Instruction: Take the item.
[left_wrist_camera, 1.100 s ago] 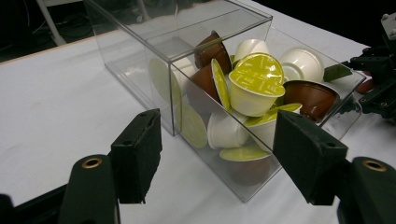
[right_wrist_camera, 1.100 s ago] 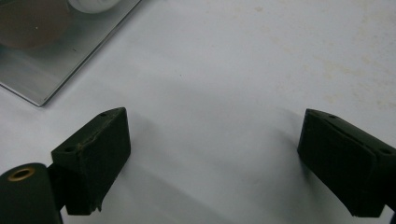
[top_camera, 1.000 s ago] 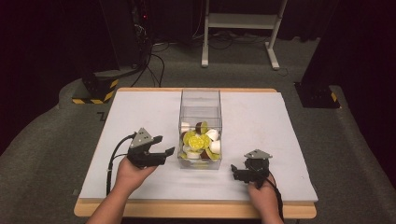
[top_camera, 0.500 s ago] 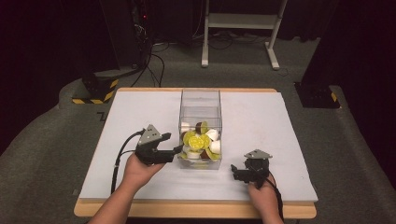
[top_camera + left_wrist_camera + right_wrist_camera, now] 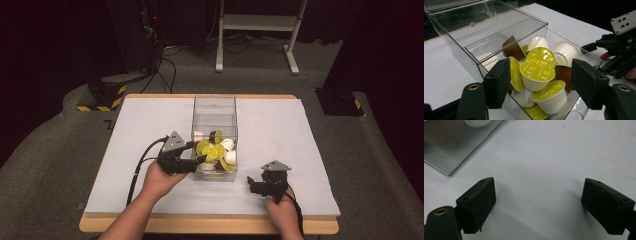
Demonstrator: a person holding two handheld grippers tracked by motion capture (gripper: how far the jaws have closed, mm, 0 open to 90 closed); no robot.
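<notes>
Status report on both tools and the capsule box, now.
Left tool open, jaws straddling a lime-lidded capsule in the clear box. Right tool open, over bare table. Nothing blocking.

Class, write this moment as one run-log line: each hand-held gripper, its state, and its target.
left hand-held gripper: open, at clear box of capsules | right hand-held gripper: open over table

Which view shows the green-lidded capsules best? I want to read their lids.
The left gripper view: the green-lidded capsules sit close, lid print visible. The high view shows small green patches; the right gripper view catches a box corner.

A lab: dark curtains (image 5: 45, 45), floor cables (image 5: 167, 62) (hazard-taped base (image 5: 102, 97)), padded table (image 5: 300, 130).
</notes>
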